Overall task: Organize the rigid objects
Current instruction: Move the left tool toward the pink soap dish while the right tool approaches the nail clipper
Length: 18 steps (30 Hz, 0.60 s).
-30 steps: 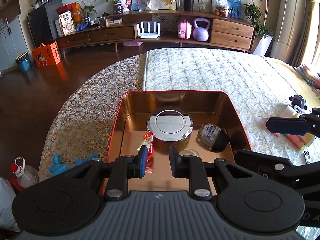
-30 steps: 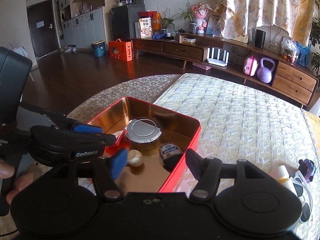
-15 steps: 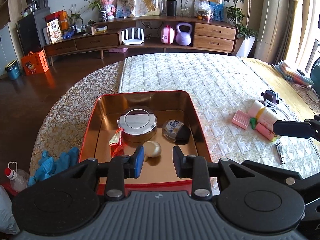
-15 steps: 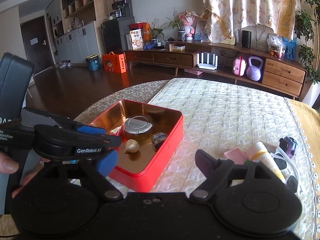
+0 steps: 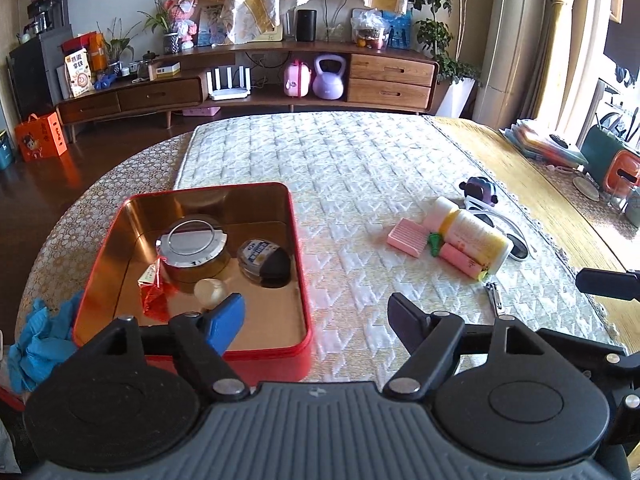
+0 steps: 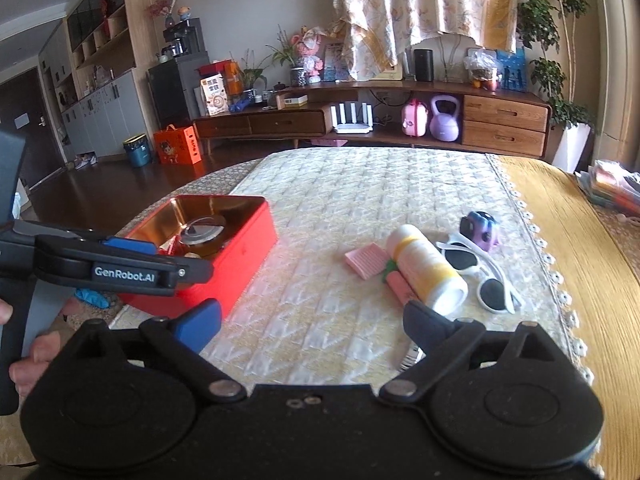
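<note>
A red tin (image 5: 96, 264) (image 6: 248, 240) with a gold inside stands at the left of the quilted mat. In it lie a round metal tin (image 5: 196, 240), a dark round case (image 5: 264, 260), a pale round piece (image 5: 210, 290) and a red wrapper (image 5: 154, 300). To the right lie a pink box (image 5: 406, 236) (image 6: 366, 260), a white and yellow bottle (image 5: 468, 232) (image 6: 426, 268), white sunglasses (image 6: 480, 276), a purple toy (image 6: 480, 228) and nail clippers (image 5: 494, 298). My left gripper (image 5: 316, 320) hangs over the tin's near right corner, jaws opening, nothing between them. My right gripper (image 6: 312, 324) is over the mat, jaws opening, empty.
Blue gloves (image 5: 36, 340) lie at the table's left edge. A yellow cloth (image 6: 580, 264) covers the table's right side, with stacked papers (image 5: 540, 144) and a green and orange holder (image 5: 612, 164) at the far right. A wooden sideboard (image 5: 248, 80) stands beyond the table.
Both grippers swung right, from over the tin toward the loose items, and both widened their jaws. The pale round piece now lies in the tin beside the round metal tin.
</note>
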Available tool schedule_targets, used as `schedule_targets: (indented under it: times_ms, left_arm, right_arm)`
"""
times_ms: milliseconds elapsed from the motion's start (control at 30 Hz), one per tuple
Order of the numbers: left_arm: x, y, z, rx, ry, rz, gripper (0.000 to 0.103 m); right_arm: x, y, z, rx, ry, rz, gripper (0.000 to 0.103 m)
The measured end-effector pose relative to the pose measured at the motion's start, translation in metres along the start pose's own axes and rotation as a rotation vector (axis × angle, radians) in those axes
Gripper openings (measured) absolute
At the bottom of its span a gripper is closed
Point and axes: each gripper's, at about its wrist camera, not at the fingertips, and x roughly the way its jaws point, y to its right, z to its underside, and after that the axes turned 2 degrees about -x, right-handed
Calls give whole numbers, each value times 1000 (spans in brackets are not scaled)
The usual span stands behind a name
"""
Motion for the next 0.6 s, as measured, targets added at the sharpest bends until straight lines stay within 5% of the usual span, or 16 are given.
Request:
schedule_targets:
  times_ms: [600]
  left_arm:
    - [53,69,-2,43,2,57,79]
  right_arm:
    - [-2,43,36,7,-18,74,100]
